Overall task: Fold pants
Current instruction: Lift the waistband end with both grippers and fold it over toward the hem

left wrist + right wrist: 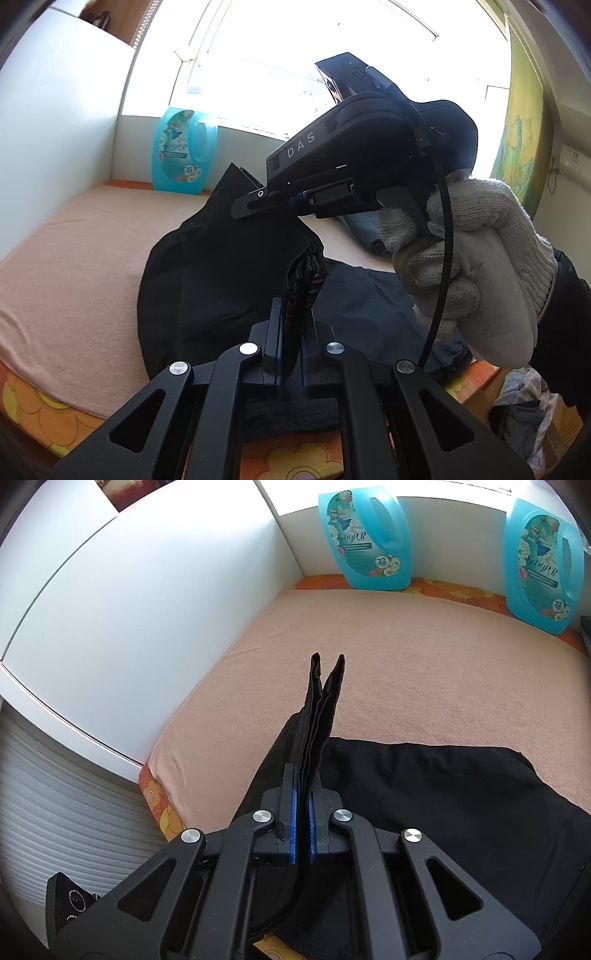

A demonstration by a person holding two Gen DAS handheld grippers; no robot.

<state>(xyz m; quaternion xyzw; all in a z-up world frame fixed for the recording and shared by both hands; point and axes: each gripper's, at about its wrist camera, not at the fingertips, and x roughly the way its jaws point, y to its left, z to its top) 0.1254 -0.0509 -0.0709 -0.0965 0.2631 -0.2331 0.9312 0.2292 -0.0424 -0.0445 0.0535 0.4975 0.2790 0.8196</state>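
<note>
Black pants (pixel 207 266) lie partly on a peach-covered bed (pixel 74 258). My left gripper (pixel 293 317) is shut on a bunched edge of the pants and holds it raised. My right gripper (pixel 303 786) is shut on a folded edge of the pants (pixel 424 775), which sticks up between the fingers. In the left wrist view the right gripper (pixel 258 205), held by a white-gloved hand (pixel 472 266), pinches the fabric just above and beyond my left one. The rest of the pants drapes down to the bed.
A white wall (pixel 129 609) borders the bed's left side. Two turquoise detergent bottles (pixel 364 535) (pixel 539 565) stand at the bed's far edge under a bright window. Grey clothing (pixel 365 229) lies further back. A pile of clothes (pixel 524 406) sits off the bed's right.
</note>
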